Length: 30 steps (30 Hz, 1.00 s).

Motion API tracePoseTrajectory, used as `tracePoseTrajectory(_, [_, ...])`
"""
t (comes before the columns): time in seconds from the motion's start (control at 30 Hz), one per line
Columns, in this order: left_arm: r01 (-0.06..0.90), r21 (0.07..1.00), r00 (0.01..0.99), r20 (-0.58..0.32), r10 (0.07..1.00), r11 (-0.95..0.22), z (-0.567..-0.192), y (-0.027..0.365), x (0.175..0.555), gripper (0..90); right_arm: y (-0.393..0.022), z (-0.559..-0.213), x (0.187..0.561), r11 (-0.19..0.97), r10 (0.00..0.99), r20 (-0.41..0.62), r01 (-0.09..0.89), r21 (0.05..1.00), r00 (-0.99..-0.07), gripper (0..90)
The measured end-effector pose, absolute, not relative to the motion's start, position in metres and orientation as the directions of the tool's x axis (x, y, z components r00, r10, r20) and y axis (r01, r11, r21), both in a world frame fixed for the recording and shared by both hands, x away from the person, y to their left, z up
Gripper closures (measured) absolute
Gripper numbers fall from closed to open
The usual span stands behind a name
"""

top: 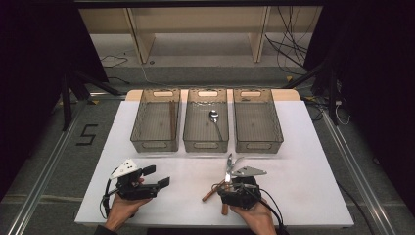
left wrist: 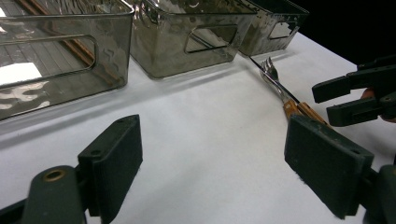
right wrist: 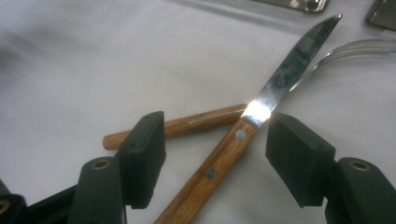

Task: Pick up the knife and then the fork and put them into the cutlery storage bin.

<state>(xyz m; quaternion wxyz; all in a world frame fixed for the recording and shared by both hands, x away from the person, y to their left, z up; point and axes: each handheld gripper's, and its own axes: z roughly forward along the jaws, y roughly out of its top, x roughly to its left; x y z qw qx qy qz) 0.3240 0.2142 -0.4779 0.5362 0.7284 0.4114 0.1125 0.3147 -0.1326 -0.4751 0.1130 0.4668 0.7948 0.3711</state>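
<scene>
Though spread wider than the wood between its pads, clamped nothing with the right gripper (right wrist: 217, 140): jaws part open, one pad on either side of the steak knife (right wrist: 252, 121), neither pressing on it. Found that knife directly between the jaws on the white table (right wrist: 70, 60), pads level with the spot where wooden handle meets blade. Ran its long axis away from the claw and slanting off to the claw's right, serrated tip far ahead, butt of the handle back under the claw's body. Met the closing line at a slant, so judged a slight turn of the wrist worth making before the squeeze. Noted a fork (right wrist: 187, 125) crossing under the knife just ahead of the pads, wooden handle reaching out past the claw's left pad, tines ahead and to the right beside the blade; judged a risk of catching both. Placed the left gripper (left wrist: 219, 163) well off to the claw's left, jaws wide and empty, much the farther of the two from the knife. Saw three smoky bins (top: 206, 145) beyond the blade tip, a spoon (top: 214, 116) in the middle one.
</scene>
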Motion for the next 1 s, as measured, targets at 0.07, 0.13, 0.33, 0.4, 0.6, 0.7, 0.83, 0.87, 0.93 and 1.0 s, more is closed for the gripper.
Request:
tracePoseTrajectory(0.07, [0.478, 0.874, 0.637, -0.275, 0.72, -0.089, -0.478, 0.214, 0.324, 19.0, -0.131, -0.478, 0.315, 0.3, 0.835, 0.147, 0.662, 0.687, -0.531, 39.1])
tracePoseTrajectory(0.13, [0.478, 0.874, 0.638, -0.275, 0.719, -0.089, -0.478, 0.214, 0.324, 19.0, -0.13, -0.482, 0.315, 0.305, 0.838, 0.14, 0.666, 0.681, -0.527, 40.1])
tracePoseTrajectory(0.33, [0.478, 0.873, 0.641, -0.271, 0.718, -0.097, -0.478, 0.214, 0.324, 19.0, -0.127, -0.49, 0.317, 0.313, 0.845, 0.131, 0.679, 0.664, -0.518, 42.7])
tracePoseTrajectory(0.4, [0.476, 0.874, 0.642, -0.269, 0.718, -0.099, -0.478, 0.214, 0.324, 19.0, -0.126, -0.49, 0.315, 0.327, 0.848, 0.105, 0.67, 0.666, -0.519, 44.7])
tracePoseTrajectory(0.6, [0.477, 0.873, 0.643, -0.268, 0.718, -0.101, -0.478, 0.214, 0.324, 19.0, -0.121, -0.49, 0.313, 0.384, 0.85, 0.021, 0.647, 0.659, -0.526, 52.9])
tracePoseTrajectory(0.7, [0.477, 0.873, 0.642, -0.269, 0.718, -0.1, -0.478, 0.214, 0.323, 19.0, -0.125, -0.489, 0.314, 0.385, 0.852, 0.019, 0.651, 0.654, -0.523, 59.7])
tracePoseTrajectory(0.83, [0.478, 0.872, 0.643, -0.269, 0.717, -0.101, -0.479, 0.214, 0.323, 19.0, -0.131, -0.488, 0.316, 0.373, 0.859, 0.031, 0.664, 0.648, -0.511, 69.1])
tracePoseTrajectory(0.87, [0.479, 0.872, 0.643, -0.27, 0.717, -0.101, -0.479, 0.214, 0.323, 19.0, -0.133, -0.488, 0.317, 0.367, 0.86, 0.037, 0.668, 0.648, -0.508, 70.4])
tracePoseTrajectory(0.93, [0.479, 0.872, 0.643, -0.269, 0.717, -0.103, -0.479, 0.213, 0.323, 19.0, -0.135, -0.488, 0.318, 0.363, 0.862, 0.04, 0.67, 0.648, -0.506, 73.0])
tracePoseTrajectory(1.0, [0.48, 0.871, 0.644, -0.267, 0.717, -0.106, -0.479, 0.213, 0.323, 19.0, -0.137, -0.488, 0.318, 0.357, 0.862, 0.048, 0.673, 0.648, -0.504, 75.1])
